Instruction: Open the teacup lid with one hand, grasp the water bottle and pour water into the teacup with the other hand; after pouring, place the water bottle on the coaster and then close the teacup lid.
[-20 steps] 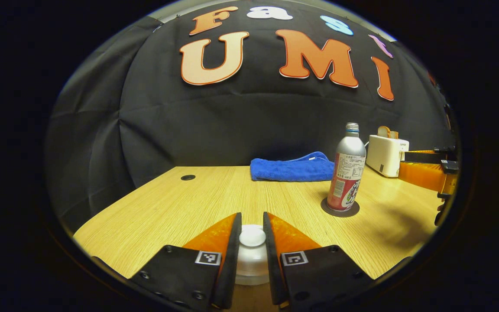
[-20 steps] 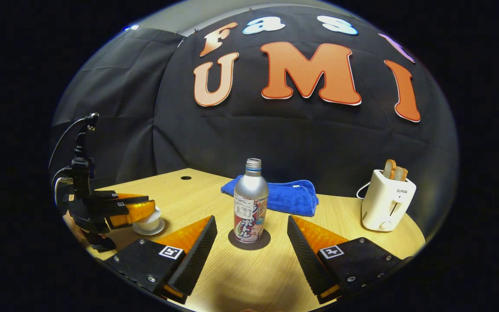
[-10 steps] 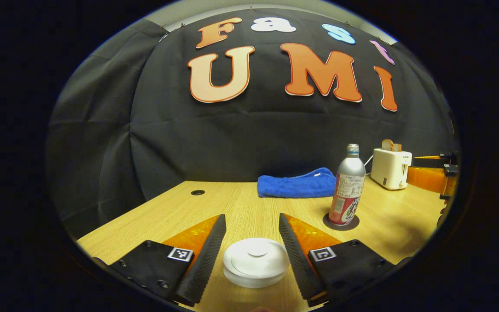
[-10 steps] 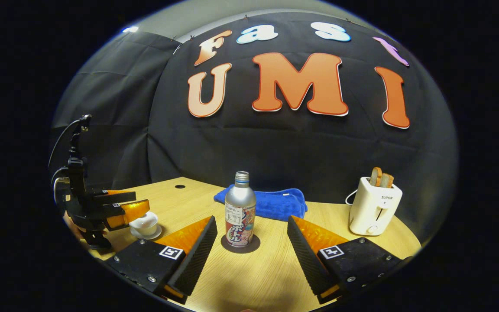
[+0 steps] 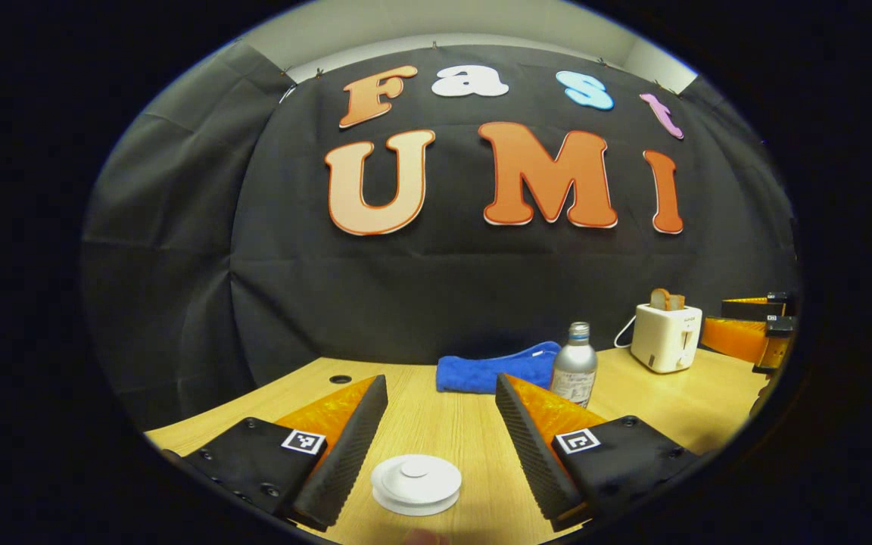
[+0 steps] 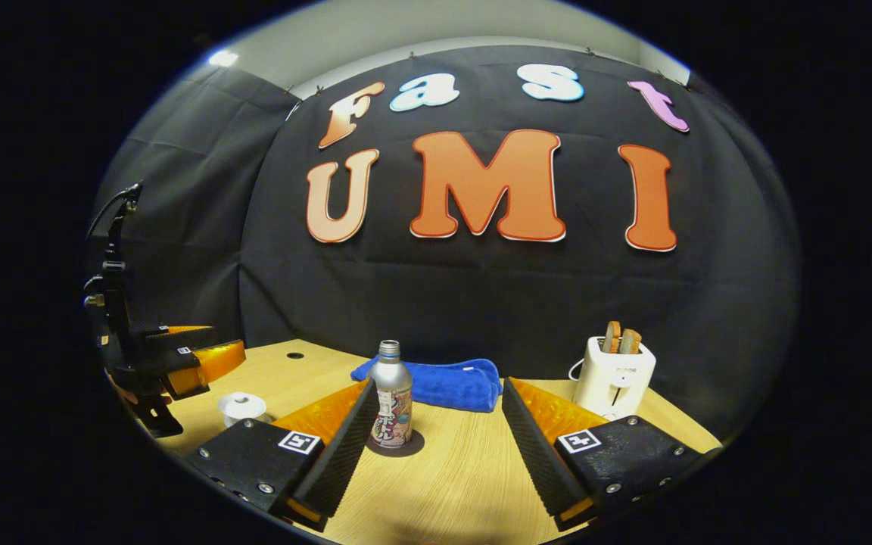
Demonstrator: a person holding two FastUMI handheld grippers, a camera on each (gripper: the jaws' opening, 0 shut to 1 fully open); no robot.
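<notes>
A white teacup (image 5: 415, 484) with its lid on stands on the wooden table (image 5: 447, 424), low between the fingers of my left gripper (image 5: 440, 382), which is open and lifted clear of it. The silver water bottle (image 6: 392, 405) stands upright on a dark round coaster (image 6: 395, 445), beyond my open right gripper (image 6: 437, 386), near its left finger and apart from it. In the left gripper view the bottle (image 5: 574, 375) is half hidden behind my right-hand finger. In the right gripper view the teacup (image 6: 241, 407) sits at far left, under the left gripper (image 6: 209, 356).
A folded blue towel (image 6: 436, 382) lies behind the bottle by the wall. A white toaster (image 6: 615, 377) holding bread slices stands at the right rear. A small round hole (image 5: 340, 378) is in the table's back left corner.
My left gripper opened off the lid's knob, leaving the lid on the cup, then drew back and up. My right gripper also pulled back from the bottle, staying open.
</notes>
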